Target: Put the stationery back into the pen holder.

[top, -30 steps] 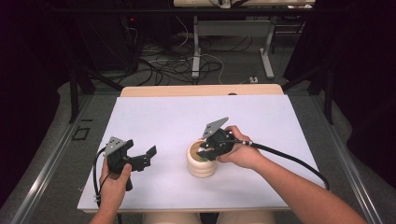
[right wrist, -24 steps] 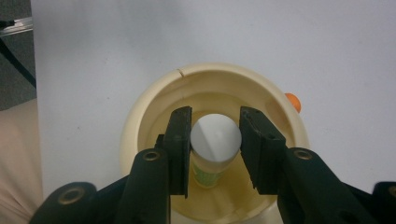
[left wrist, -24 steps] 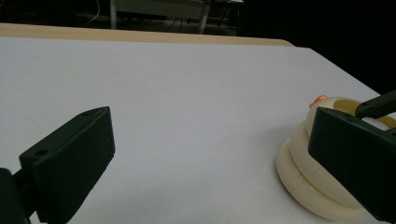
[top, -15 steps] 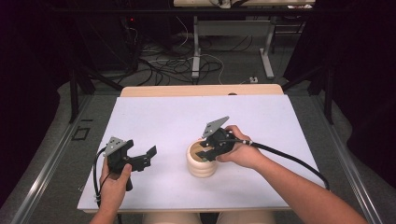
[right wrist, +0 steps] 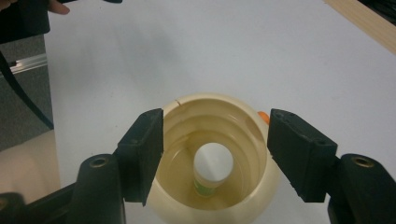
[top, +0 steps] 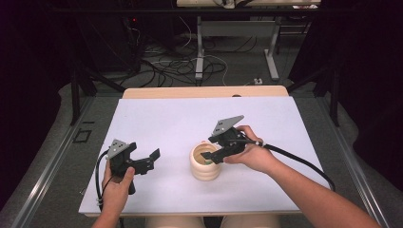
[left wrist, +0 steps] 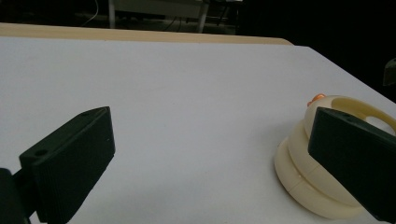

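A cream ribbed pot stands on the white table. Inside it a small bottle with a white cap and a green label stands upright. My right gripper hovers just over the pot's mouth and points down into it. Its jaws have just been opening, and its pads now stand apart on either side of the rim without pressing on anything. My left gripper is held low at the left, open and empty, with the pot off to its right.
A small orange piece sticks out at the pot's rim, and the left gripper view catches the orange piece too. A wooden strip runs along the table's far edge. Cables and table legs lie on the floor beyond.
The right gripper's jaws stand a little wider over the pot than before. Neither hand has shifted noticeably.
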Demonstrator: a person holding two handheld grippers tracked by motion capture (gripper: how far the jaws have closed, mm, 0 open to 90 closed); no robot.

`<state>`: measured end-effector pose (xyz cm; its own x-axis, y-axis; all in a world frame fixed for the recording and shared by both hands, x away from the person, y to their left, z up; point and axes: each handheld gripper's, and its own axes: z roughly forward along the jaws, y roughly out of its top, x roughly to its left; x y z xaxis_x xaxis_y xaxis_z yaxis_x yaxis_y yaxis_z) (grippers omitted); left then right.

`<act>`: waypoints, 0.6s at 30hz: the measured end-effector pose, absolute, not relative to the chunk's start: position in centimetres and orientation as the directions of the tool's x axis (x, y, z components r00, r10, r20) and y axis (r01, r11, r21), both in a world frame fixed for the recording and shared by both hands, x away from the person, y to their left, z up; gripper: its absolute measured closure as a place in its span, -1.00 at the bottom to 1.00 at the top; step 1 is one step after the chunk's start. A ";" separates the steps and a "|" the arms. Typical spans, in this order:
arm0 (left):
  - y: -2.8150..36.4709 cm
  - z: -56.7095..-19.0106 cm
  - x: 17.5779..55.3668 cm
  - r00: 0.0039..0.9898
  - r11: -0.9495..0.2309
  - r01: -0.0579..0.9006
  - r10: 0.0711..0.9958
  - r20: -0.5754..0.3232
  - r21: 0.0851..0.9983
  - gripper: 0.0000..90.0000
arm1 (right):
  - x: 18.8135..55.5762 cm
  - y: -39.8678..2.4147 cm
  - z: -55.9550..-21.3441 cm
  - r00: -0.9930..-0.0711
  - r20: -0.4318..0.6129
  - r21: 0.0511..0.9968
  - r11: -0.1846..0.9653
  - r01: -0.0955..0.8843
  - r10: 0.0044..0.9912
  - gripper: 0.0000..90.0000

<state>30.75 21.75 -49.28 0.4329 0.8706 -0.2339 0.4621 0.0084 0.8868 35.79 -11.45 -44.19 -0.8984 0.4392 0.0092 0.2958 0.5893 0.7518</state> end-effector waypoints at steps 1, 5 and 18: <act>21.7 -49.3 30.7 0.432 0.009 0.462 0.871 -0.234 0.887 -0.99 | 35.7 -11.5 -44.0 -0.894 0.011 0.755 0.582 0.301 0.449 -0.26; 21.8 -49.3 30.7 0.431 0.010 0.464 0.871 -0.235 0.886 -0.99 | 35.6 -12.0 -43.3 -0.873 -0.005 0.763 0.567 0.312 0.488 -0.33; 21.7 -49.2 30.7 0.433 0.007 0.464 0.871 -0.234 0.886 -0.99 | 35.7 -15.1 -40.2 -0.786 -0.081 0.793 0.518 0.322 0.612 -0.52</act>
<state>30.72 21.66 -49.19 0.4331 0.8705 -0.2337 0.4639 0.0071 0.8859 35.71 -15.07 -40.16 -0.7864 0.6124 -0.0809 0.3217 0.5180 0.7926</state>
